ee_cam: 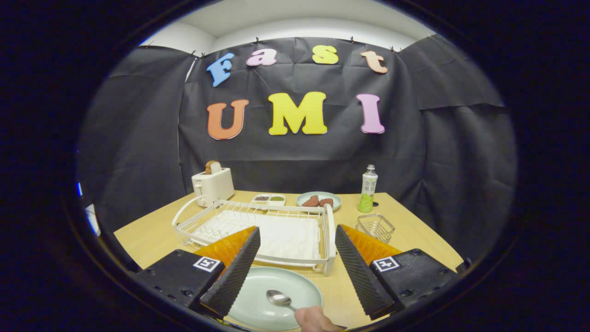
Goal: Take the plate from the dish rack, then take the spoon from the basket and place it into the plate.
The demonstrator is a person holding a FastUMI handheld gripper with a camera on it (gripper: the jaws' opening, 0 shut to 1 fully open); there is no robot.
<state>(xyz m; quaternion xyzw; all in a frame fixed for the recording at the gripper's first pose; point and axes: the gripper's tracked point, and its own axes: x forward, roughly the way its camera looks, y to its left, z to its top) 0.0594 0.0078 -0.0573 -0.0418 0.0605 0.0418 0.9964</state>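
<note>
Since the spoon (278,298) already lies in the plate (276,283), near the rack (258,230), keep the gripper (295,272) released, its fingers wide apart and empty, while a hand (315,319) touches the handle; withdraw clear.

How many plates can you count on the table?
2. One plate lies between the open gripper fingers, holding a spoon; another plate with food sits beyond the dish rack.

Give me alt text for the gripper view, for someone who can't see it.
A spoon lies in a pale green plate between the open gripper fingers, a fingertip at its handle. Beyond stand a white dish rack, a wire basket, a toaster and a bottle.
</note>
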